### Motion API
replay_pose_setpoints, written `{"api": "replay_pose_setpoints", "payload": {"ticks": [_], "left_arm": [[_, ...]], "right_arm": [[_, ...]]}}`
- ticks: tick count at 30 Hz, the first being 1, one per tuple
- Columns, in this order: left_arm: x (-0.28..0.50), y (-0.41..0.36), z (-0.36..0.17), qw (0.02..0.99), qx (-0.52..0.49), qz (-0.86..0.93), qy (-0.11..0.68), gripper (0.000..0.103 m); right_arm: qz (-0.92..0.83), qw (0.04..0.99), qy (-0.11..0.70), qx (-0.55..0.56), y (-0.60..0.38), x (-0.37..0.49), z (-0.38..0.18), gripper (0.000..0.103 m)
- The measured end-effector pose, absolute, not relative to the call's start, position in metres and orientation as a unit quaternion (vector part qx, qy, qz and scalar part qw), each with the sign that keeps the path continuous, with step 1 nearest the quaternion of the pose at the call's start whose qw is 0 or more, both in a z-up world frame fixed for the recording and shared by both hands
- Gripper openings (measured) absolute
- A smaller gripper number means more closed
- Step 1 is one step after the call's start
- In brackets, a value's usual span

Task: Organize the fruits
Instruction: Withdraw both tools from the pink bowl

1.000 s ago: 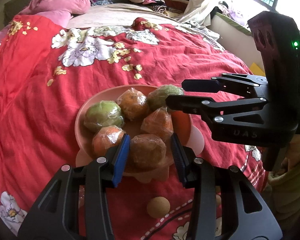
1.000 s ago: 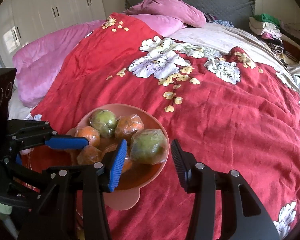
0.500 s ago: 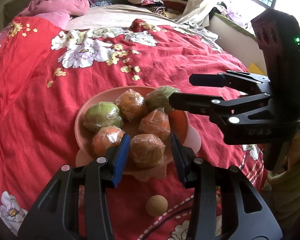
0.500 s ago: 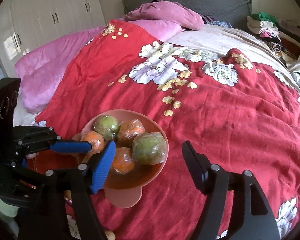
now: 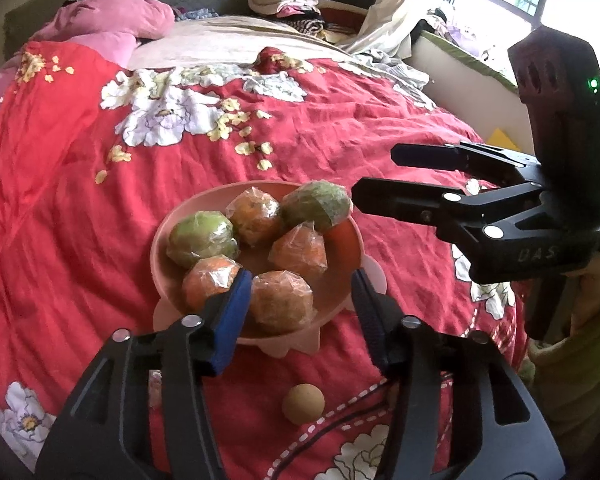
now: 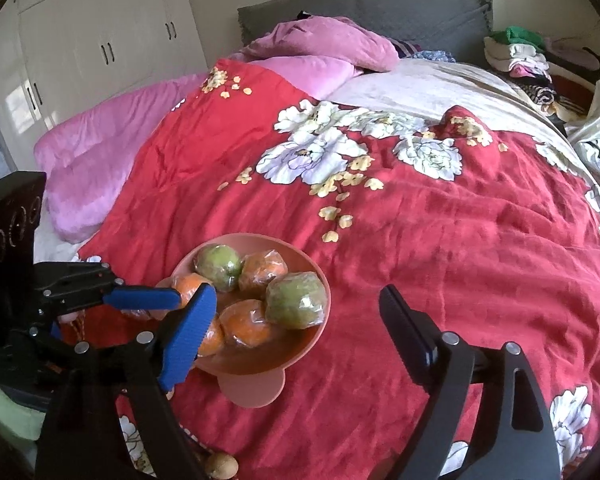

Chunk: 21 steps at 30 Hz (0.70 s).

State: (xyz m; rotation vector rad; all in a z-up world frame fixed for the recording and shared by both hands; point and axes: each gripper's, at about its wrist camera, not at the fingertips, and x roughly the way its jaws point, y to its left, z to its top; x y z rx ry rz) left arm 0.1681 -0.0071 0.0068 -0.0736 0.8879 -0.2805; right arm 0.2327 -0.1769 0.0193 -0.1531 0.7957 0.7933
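**Clerk:** Item one: pink bowl (image 5: 162,264) on the red floral quilt (image 5: 60,208) of the bed. Contents: six film-wrapped fruits, four orange and two green.

**Checker:** Positions?

**Clerk:** Far green fruit (image 5: 317,207) sat against the bowl's far rim, next to the right hand-held gripper (image 5: 374,178). Near wrapped orange (image 5: 281,300) sat at the bowl's near edge, in line with the left hand-held gripper (image 5: 298,312).

**Checker:** Changes to record?

**Clerk:** Both sets of jaws had just been opening. The right hand-held gripper had gone from fairly narrow to wide within the second; it was released, with nothing between its pads, the far green fruit lying off to one side of the gap in its own view. The left hand-held gripper had parted a little within the last half second. Its pads stood clear of the near wrapped orange, so it was also released and grasping nothing.

**Checker:** Meaning for the task?

**Clerk:** My judgement: both placements were finished, fruit delivered and let go.

**Checker:** Outstanding stock?

**Clerk:** One small tan round fruit (image 5: 303,403), unwrapped, on the quilt just in front of the bowl. Probably next for collection.
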Motion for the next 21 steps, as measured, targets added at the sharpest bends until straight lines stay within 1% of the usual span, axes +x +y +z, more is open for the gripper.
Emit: {"api": "replay_pose_setpoints", "payload": {"ticks": [3, 7, 10, 13, 21], "left_arm": [[0.166, -0.005, 0.01, 0.896, -0.037, -0.132, 0.423, 0.047], [0.165, 0.0, 0.013, 0.899, -0.039, -0.125, 0.419, 0.052], [0.164, 0.006, 0.016, 0.901, -0.04, -0.115, 0.416, 0.058], [0.163, 0.014, 0.02, 0.905, -0.047, -0.104, 0.41, 0.069], [0.158, 0.033, 0.028, 0.912, -0.059, -0.077, 0.398, 0.08]], "right_arm": [[0.376, 0.845, 0.374, -0.07, -0.179, 0.232, 0.021, 0.085], [0.374, 0.847, 0.37, -0.069, -0.18, 0.23, 0.024, 0.087], [0.371, 0.85, 0.369, -0.068, -0.181, 0.229, 0.025, 0.09], [0.366, 0.853, 0.366, -0.066, -0.184, 0.228, 0.027, 0.092], [0.363, 0.859, 0.357, -0.058, -0.189, 0.225, 0.032, 0.093]]}}
